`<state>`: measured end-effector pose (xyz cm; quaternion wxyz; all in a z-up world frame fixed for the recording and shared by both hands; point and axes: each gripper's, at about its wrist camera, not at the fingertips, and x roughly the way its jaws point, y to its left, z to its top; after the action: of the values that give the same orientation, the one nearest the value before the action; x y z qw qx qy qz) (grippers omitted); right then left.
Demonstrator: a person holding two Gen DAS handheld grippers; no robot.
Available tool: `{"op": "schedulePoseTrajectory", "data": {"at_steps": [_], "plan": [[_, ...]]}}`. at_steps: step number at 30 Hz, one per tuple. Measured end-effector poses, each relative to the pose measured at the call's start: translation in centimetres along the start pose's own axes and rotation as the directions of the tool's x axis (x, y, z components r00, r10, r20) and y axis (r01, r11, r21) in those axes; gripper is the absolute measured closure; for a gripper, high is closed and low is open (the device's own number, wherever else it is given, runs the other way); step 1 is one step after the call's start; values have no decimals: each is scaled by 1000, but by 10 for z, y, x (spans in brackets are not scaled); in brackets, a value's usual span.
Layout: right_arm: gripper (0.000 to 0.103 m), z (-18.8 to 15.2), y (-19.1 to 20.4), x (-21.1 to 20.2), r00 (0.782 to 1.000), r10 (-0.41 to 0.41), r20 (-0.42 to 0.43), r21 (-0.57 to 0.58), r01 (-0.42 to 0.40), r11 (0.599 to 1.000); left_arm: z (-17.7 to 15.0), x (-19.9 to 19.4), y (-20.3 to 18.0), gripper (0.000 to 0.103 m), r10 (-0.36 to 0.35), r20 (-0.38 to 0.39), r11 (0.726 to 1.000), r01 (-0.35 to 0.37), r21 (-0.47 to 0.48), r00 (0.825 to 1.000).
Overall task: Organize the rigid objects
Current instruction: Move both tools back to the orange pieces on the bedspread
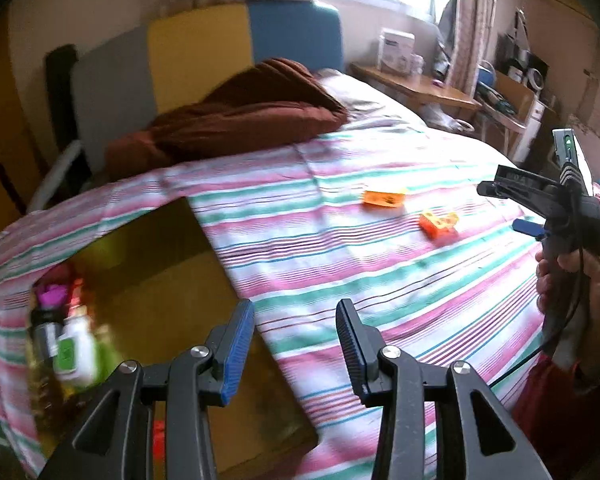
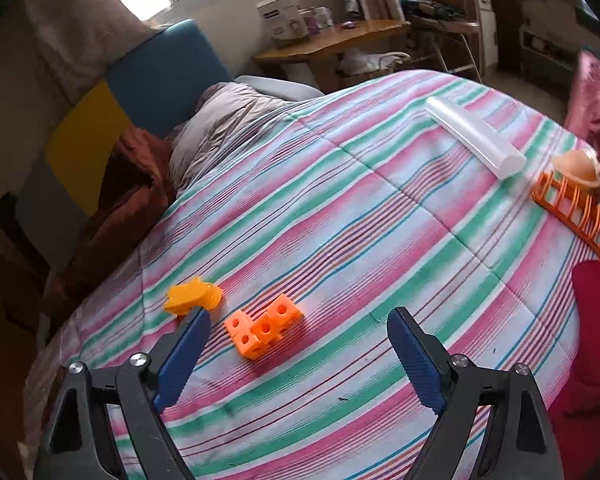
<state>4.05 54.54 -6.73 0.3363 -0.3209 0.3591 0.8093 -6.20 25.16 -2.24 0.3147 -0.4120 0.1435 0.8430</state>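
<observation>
Near the bed's (image 2: pixel 340 220) left edge, the orange cube cluster (image 2: pixel 262 330) is framed just ahead between the right tool's (image 2: pixel 298 354) parted fingers; the left tool (image 1: pixel 296 344), also parted, is farther.

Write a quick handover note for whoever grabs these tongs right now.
Left tongs: open, empty, above the cardboard box on the striped bedspread.
Right tongs: open, empty, pointed at the orange cube cluster.
Box already holds a few items at its left end.
Left on the bed: cube cluster, orange ridged piece, clear tube, orange rack, peach dome piece.
</observation>
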Motion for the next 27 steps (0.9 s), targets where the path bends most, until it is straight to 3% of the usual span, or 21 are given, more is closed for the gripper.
{"op": "schedulePoseTrajectory", "data": {"at_steps": [4, 14, 18, 23, 27], "plan": [[12, 1, -5, 1, 1000, 11, -12, 35, -11, 999, 20, 31, -19, 55, -64, -55, 998, 65, 11, 996], [11, 2, -15, 1, 997, 62, -36, 106, -58, 993, 74, 106, -61, 22, -174, -141, 984, 169, -50, 975], [10, 3, -18, 1, 996, 82, -40, 133, -76, 988, 95, 133, -73, 18, -179, -154, 983, 169, -73, 972], [9, 3, -20, 2, 994, 99, -49, 152, -91, 984, 117, 162, -91, 0, -153, -129, 987, 147, -59, 980], [9, 2, -17, 3, 991, 123, -58, 152, -113, 982, 126, 182, -101, 0, -118, -137, 993, 113, -41, 984]]}}
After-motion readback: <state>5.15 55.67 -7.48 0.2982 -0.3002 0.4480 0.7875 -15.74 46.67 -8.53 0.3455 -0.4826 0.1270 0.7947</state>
